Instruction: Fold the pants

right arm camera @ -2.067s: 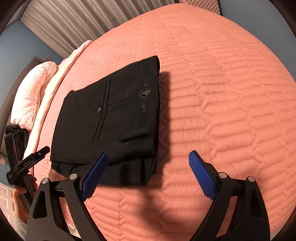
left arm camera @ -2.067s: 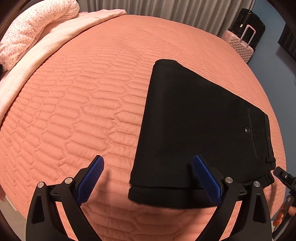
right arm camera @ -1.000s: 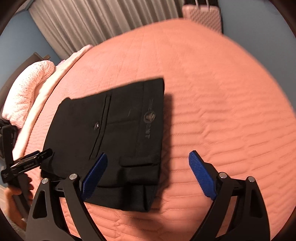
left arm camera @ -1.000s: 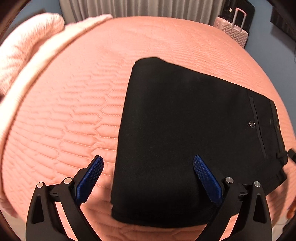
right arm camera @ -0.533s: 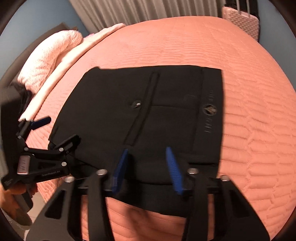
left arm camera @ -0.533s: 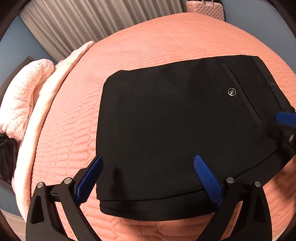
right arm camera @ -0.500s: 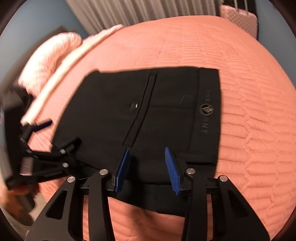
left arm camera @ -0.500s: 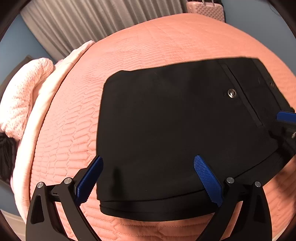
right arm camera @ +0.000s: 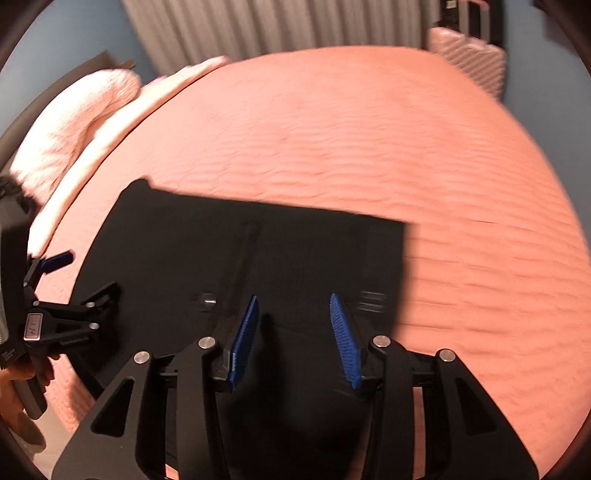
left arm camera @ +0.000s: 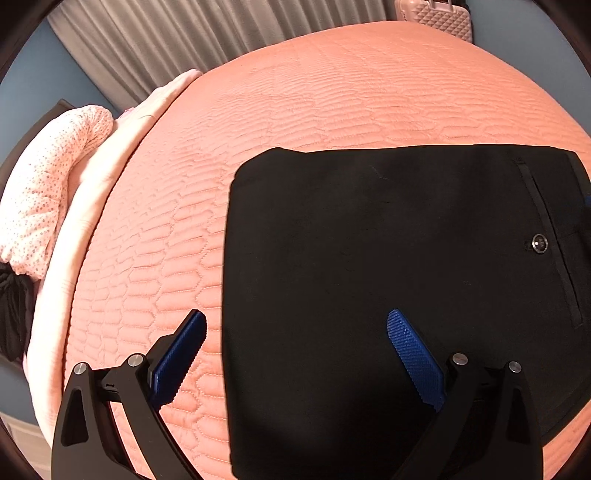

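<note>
The black pants [left arm camera: 369, 258] lie folded into a flat rectangle on the orange quilted bed [left arm camera: 332, 92], back pocket button [left arm camera: 539, 243] at the right. My left gripper [left arm camera: 295, 350] is open, low over the pants' near left corner, one finger over the quilt and one over the cloth. In the right wrist view the pants [right arm camera: 295, 251] are blurred. My right gripper [right arm camera: 291, 325] hangs over their near waistband end, jaws partly closed with a gap and nothing between them. The left gripper also shows in the right wrist view [right arm camera: 70, 291] at the far left.
A pale pink speckled pillow [left arm camera: 48, 184] and folded cream blanket [left arm camera: 92, 192] lie along the bed's left edge. A pink suitcase [left arm camera: 436, 14] stands beyond the far edge by grey curtains [left arm camera: 221, 40]. Bare quilt stretches behind and right of the pants.
Both grippers have swung in over the pants' near edge. The right gripper's jaws narrowed from wide open about a second ago and hold that gap. The left stays wide open.
</note>
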Demonstrator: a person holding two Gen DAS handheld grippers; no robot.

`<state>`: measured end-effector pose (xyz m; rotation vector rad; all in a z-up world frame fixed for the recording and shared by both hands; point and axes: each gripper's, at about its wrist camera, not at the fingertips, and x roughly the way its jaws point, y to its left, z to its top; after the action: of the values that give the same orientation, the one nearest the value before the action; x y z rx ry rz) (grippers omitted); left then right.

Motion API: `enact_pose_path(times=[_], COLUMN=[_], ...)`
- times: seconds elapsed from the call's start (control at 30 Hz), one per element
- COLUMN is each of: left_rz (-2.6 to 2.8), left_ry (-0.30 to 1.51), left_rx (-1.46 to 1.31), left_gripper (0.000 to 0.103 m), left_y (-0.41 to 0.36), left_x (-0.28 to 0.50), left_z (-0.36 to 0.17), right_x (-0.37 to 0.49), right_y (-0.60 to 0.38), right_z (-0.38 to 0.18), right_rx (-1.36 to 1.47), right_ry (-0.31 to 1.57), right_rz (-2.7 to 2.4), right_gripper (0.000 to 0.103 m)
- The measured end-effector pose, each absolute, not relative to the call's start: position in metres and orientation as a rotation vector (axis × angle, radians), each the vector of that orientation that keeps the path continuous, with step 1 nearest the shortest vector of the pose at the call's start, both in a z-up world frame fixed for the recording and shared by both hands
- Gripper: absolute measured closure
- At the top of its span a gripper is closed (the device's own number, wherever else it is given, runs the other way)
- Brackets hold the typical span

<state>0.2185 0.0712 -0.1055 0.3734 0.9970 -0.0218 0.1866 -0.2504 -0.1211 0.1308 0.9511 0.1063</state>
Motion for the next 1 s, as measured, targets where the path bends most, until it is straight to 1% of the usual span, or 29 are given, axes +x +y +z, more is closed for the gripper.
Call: enact_pose_path(times=[0.13,0.3,0.4,0.43,0.47,0.5,0.63,0.87,1.0], left_rz=[0.018,0.023,0.029,0.028,0.03,0.03,0.025,-0.035,-0.057], left_ry=[0.975,1.021,1.044,1.051,1.058,1.062,1.072,1.128,1.135], left_rx=[0.365,0.287,0.234,0.22,0.211,0.203,0.17,0.024,0.006], left_gripper=[0.005,0.005,0.005,0.005,0.005,0.005,0.005,0.006,0.006], left_y=[0.085,0.109,0.122,0.122,0.123,0.124,0.129,0.144,0.145], left_x=[0.209,0.191,0.178,0.173,0.171,0.168,0.159,0.16,0.162], left_z=[-0.098,-0.095,-0.095,-0.095,-0.095,-0.096,-0.098,-0.105,-0.107], right_x=[0.155,0.132,0.117,0.114,0.113,0.11,0.112,0.12,0.119], right_y=[-0.271,-0.274,-0.274,-0.274,-0.274,-0.275,-0.266,-0.27,-0.268], right_z=[-0.116,-0.14,-0.145,-0.144,-0.144,-0.14,-0.134,-0.158,-0.165], right_rx=[0.234,0.323,0.375,0.389,0.394,0.401,0.367,0.501,0.498], right_ry=[0.952,1.036,1.028,1.025,1.024,1.008,0.997,1.046,1.052], right_rz=[0.104,0.126,0.114,0.1,0.09,0.08,0.107,0.118,0.119], right_gripper=[0.061,0.061,0.062,0.05,0.034,0.012,0.012,0.012,0.011])
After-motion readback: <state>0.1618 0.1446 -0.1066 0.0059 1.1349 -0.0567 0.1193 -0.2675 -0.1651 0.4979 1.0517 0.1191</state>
